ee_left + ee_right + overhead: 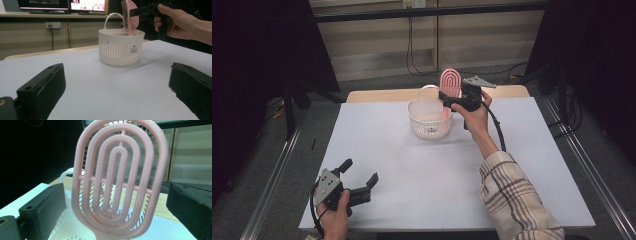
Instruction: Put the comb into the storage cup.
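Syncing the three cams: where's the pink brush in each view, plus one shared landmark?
High view: brush top centre, standing upright in the basket, at the right gripper.
Left gripper view: brush top, right of centre, rising from the basket.
Right gripper view: brush centre, between open jaws.
Shared landmark: the basket.

Both grippers are black, each with two blocky jaws. The left gripper (360, 181) carries a grey three-cornered plate dotted with small holes on top, and a black cable trails from it past the hand. The right gripper (445, 96) bears a similar grey plate; its thick black cable loops along the forearm. Each jaw seen close up has a round hole, probably for a screw. The right arm wears a cream sleeve (515, 200) checked in brown and grey.
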Demonstrator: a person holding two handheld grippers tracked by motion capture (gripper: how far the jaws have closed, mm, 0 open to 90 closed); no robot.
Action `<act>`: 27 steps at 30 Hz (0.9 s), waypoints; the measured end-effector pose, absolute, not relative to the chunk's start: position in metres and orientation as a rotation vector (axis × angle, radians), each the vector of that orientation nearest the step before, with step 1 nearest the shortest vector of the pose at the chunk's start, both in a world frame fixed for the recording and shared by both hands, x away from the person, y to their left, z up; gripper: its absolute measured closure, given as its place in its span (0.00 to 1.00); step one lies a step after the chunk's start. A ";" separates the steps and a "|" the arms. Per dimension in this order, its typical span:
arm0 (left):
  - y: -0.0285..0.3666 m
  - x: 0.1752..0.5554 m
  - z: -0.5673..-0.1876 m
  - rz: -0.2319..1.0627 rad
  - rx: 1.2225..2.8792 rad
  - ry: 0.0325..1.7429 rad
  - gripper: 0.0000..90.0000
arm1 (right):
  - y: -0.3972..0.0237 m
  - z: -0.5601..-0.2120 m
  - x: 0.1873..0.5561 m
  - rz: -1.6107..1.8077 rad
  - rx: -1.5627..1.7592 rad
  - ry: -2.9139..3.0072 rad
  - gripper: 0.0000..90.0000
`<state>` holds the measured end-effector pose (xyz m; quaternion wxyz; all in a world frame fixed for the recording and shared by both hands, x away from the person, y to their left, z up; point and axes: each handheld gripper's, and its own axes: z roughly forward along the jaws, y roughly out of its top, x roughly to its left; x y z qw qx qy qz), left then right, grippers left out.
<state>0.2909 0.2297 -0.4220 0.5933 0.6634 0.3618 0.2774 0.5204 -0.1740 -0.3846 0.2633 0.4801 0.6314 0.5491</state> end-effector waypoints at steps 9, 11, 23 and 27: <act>0.231 0.291 -0.421 0.663 1.529 0.850 0.01 | -0.176 -0.375 0.511 1.471 1.242 1.701 0.02; 0.232 0.292 -0.422 0.663 1.525 0.856 0.01 | -0.177 -0.373 0.508 1.471 1.221 1.701 0.02; 0.232 0.293 -0.422 0.687 1.529 0.871 0.01 | -0.185 -0.370 0.494 1.438 1.188 1.690 0.01; 0.232 0.293 -0.422 0.690 1.524 0.872 0.01 | -0.186 -0.369 0.492 1.411 1.179 1.691 0.00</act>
